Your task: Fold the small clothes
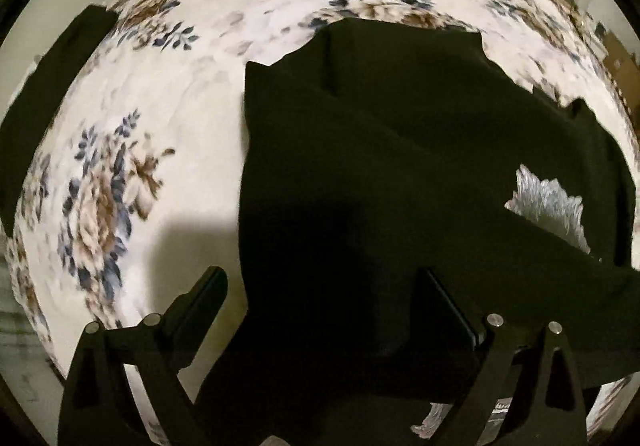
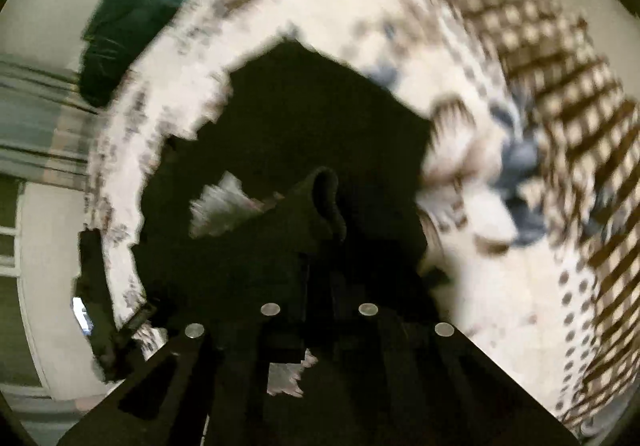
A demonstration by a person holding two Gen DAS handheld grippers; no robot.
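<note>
A small black garment (image 1: 380,165) lies partly folded on a floral bedspread (image 1: 180,105), with a white printed patch (image 1: 548,201) showing near its right side. My left gripper (image 1: 320,278) is open; its left finger is over the bedspread and its right finger over the garment's near part. In the blurred right wrist view, my right gripper (image 2: 320,246) is shut on a bunched edge of the black garment (image 2: 320,117) and holds it raised. The white patch (image 2: 224,209) shows left of the fingers.
A dark green bundle of cloth (image 2: 132,21) lies at the bed's far left edge. A brown checked cover (image 2: 552,77) lies to the right. A dark flat object (image 1: 52,85) sits at the bedspread's left edge.
</note>
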